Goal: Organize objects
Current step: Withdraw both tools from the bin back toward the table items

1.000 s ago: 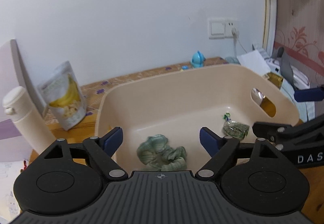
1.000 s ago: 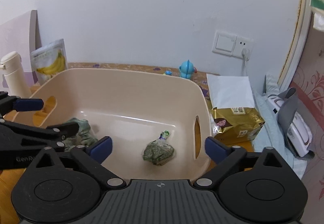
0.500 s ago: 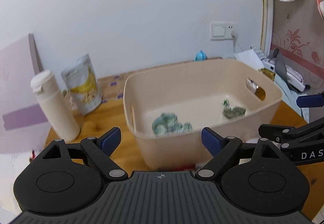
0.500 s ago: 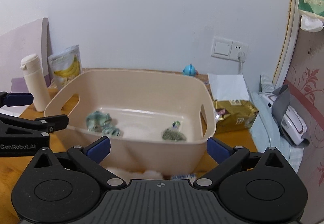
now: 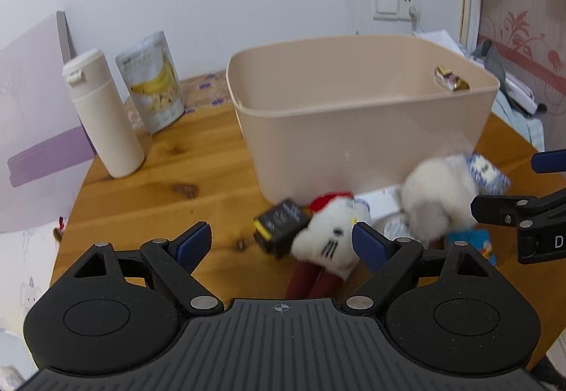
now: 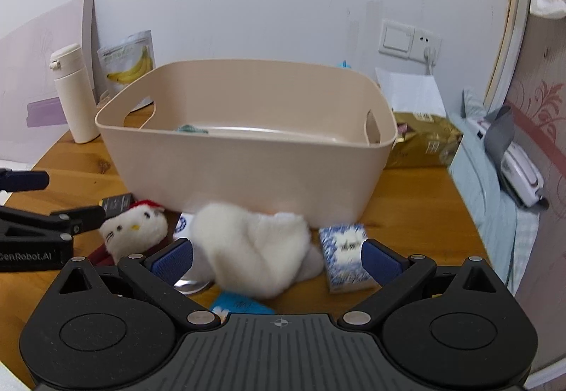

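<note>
Hovering low over the wooden table (image 5: 148,178), both grippers, left (image 5: 282,246) and right (image 6: 277,258), have their fingers spread and empty. Hello Kitty plush (image 5: 330,237), fluffy white plush (image 6: 253,249) and tissue pack (image 6: 345,253) lie at frame centre, before the beige bin (image 6: 247,157).

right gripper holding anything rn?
No: in the right wrist view the right gripper is open, its blue pads apart over the white fluffy plush lying on the table, gripping nothing.
</note>
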Available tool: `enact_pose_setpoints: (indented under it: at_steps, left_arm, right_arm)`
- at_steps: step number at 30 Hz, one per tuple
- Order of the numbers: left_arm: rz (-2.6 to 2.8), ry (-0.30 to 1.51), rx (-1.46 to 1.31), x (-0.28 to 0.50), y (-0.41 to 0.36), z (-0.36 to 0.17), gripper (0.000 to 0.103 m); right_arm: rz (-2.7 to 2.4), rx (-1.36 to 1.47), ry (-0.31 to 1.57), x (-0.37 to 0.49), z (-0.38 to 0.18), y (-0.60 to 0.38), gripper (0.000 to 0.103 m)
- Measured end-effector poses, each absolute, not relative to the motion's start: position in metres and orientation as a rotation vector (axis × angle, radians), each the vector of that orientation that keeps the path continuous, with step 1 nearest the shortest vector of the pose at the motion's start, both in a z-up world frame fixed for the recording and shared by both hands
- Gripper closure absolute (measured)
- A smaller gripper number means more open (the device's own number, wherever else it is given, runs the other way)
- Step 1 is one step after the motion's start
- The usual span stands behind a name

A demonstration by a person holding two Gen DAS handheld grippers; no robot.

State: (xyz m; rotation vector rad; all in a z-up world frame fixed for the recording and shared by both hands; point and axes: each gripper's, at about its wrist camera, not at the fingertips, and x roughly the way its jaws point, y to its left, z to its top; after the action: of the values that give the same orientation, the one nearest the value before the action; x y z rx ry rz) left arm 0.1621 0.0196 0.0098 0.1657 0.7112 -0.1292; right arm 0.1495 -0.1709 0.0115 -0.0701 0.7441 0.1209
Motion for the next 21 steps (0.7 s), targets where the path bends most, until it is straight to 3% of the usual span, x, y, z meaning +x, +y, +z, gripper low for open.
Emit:
enact_pose_setpoints:
  at_steps: [21]
  left_arm:
    - [-0.181,0.810,0.191,0.161,0.021,-0.038,0.015]
  right_arm:
    - [0.159,-0.047,0.919,0.140,-0.046,-0.146,0.000]
